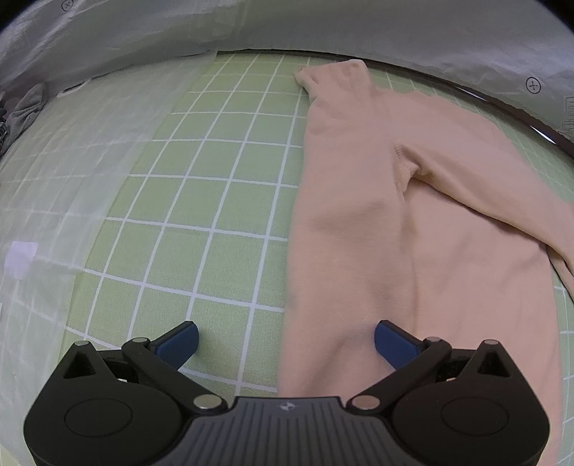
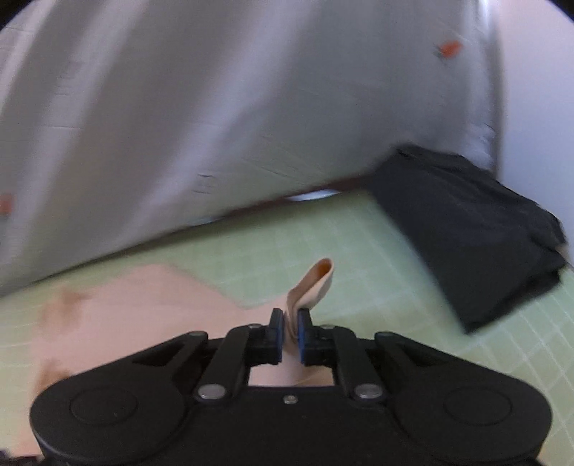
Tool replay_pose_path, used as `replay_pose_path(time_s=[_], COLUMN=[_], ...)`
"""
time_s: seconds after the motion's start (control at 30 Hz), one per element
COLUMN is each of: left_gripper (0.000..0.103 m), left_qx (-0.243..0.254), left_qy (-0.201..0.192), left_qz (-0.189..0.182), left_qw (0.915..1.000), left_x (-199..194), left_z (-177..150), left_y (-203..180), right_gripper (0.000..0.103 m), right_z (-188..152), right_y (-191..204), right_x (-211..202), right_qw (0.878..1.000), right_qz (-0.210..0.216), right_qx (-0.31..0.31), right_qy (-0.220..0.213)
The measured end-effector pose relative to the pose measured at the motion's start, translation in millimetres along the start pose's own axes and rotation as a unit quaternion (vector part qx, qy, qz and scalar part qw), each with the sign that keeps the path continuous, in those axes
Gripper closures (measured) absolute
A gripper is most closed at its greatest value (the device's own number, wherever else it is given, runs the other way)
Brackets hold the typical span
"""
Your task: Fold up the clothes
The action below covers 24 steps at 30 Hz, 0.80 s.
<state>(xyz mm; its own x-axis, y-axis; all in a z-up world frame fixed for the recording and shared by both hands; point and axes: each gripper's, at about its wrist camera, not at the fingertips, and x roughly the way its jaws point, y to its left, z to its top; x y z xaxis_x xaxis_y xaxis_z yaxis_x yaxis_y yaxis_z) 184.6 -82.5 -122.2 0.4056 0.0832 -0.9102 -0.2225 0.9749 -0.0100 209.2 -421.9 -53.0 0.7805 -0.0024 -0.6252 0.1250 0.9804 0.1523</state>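
Observation:
A pale pink sweater [image 1: 376, 222] lies spread on the green grid mat [image 1: 215, 179], one sleeve folded across its body toward the right. My left gripper [image 1: 287, 340] hovers over the sweater's near left edge, jaws wide apart, nothing between them. In the right wrist view the same sweater [image 2: 143, 304] trails to the left, blurred. My right gripper [image 2: 290, 322] is shut on a pinched fold of the sweater's cuff [image 2: 315, 283], which sticks up in a loop beyond the blue pads.
A folded black garment [image 2: 466, 229] sits on the mat at the right. White sheeting [image 1: 287, 25] hangs behind the table's far edge. A grey cloth [image 1: 25, 107] lies at the far left, beside translucent plastic [image 1: 53, 200] over the mat's left part.

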Motion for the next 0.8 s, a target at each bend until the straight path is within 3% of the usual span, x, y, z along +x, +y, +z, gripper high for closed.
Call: replay_pose_path(time_s=[0.13, 0.27, 0.37, 0.43, 0.5, 0.57, 0.67, 0.7, 0.8], left_gripper=[0.000, 0.000, 0.000, 0.000, 0.000, 0.000, 0.000, 0.000, 0.000], left_qx=[0.000, 0.009, 0.014, 0.009, -0.015, -0.041, -0.053, -0.052, -0.049], left_qy=[0.004, 0.005, 0.015, 0.024, 0.024, 0.016, -0.006, -0.012, -0.027], left_qz=[0.000, -0.006, -0.012, -0.015, -0.018, -0.021, -0.025, -0.030, -0.046], left_qw=[1.0000, 0.9999, 0.9997, 0.9996, 0.9995, 0.9988, 0.9983, 0.9981, 0.9974], left_x=[-2, -2, -2, -2, -6, -12, -26, -30, -39], left_z=[0, -1, 0, 2, 0, -3, -6, -6, -7], left_y=[0, 0, 2, 5, 9, 13, 11, 8, -2], right_gripper=[0.094, 0.094, 0.093, 0.080, 0.055, 0.047, 0.021, 0.015, 0.010], right_z=[-29, -75, -88, -85, -80, -77, -78, -80, -83], right_y=[42, 77, 87, 86, 80, 67, 48, 40, 15], right_x=[-11, -9, -18, -29, -41, -47, -54, -56, -60], right_qw=[0.997, 0.987, 0.983, 0.985, 0.990, 0.994, 0.997, 0.997, 0.997], right_qz=[0.060, 0.083, 0.095, 0.090, 0.073, 0.044, -0.002, -0.014, -0.041], right_qx=[-0.026, -0.067, -0.082, -0.080, -0.067, -0.055, -0.048, -0.043, -0.027], right_qy=[0.043, 0.116, 0.132, 0.120, 0.097, 0.080, 0.063, 0.061, 0.064])
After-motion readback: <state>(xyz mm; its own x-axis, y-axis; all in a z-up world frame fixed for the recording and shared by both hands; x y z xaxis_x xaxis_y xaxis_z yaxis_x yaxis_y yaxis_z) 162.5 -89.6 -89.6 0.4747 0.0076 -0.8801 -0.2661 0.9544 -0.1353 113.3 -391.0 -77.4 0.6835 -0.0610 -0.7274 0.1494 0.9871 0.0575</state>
